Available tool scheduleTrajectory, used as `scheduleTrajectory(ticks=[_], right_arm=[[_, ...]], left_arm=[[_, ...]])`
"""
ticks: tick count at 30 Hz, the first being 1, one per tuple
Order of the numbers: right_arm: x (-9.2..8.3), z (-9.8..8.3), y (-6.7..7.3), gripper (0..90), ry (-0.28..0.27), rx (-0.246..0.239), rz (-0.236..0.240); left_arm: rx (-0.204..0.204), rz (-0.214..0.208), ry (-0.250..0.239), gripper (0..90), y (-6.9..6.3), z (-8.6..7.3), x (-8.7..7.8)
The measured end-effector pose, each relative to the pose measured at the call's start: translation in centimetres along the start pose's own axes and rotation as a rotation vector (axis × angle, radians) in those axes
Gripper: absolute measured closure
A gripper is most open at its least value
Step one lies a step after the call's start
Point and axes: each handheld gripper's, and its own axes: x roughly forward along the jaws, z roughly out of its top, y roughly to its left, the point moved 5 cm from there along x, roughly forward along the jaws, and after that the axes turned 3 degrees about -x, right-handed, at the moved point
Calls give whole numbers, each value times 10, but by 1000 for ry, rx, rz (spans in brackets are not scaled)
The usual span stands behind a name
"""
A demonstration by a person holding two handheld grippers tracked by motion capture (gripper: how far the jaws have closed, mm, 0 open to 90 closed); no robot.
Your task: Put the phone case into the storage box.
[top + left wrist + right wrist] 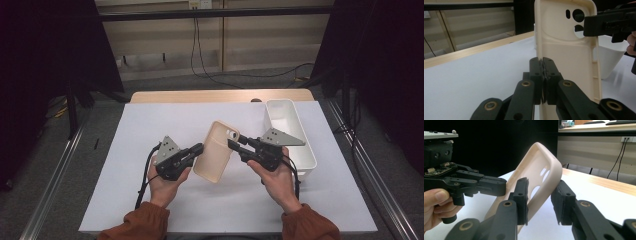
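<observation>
A cream phone case (215,152) hangs tilted above the white sheet between both hands. My left gripper (199,148) is shut on the case's long left edge, and its pads (536,70) pinch the rim of the case (564,50). My right gripper (234,142) reaches in from the right at the end with the camera holes. Its jaws straddle the case's wall (539,165): one pad (522,195) lies against the inner face, and a thin gap shows at the other pad (561,200). The left gripper (499,185) shows opposite, and the right gripper (586,25) sits by the holes.
A white rectangular bin (300,150) stands at the right side of the white sheet (150,130), close behind my right hand. The wooden table edge (200,96) runs along the back. Dark curtains hang at both sides.
</observation>
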Motion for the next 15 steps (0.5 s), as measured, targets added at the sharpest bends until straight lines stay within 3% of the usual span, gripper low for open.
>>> scheduleTrajectory(ticks=[15], right_arm=[[0, 9, 3, 802, -21, -26, -8]], left_arm=[[11, -1, 23, 869, -3, -6, 4]])
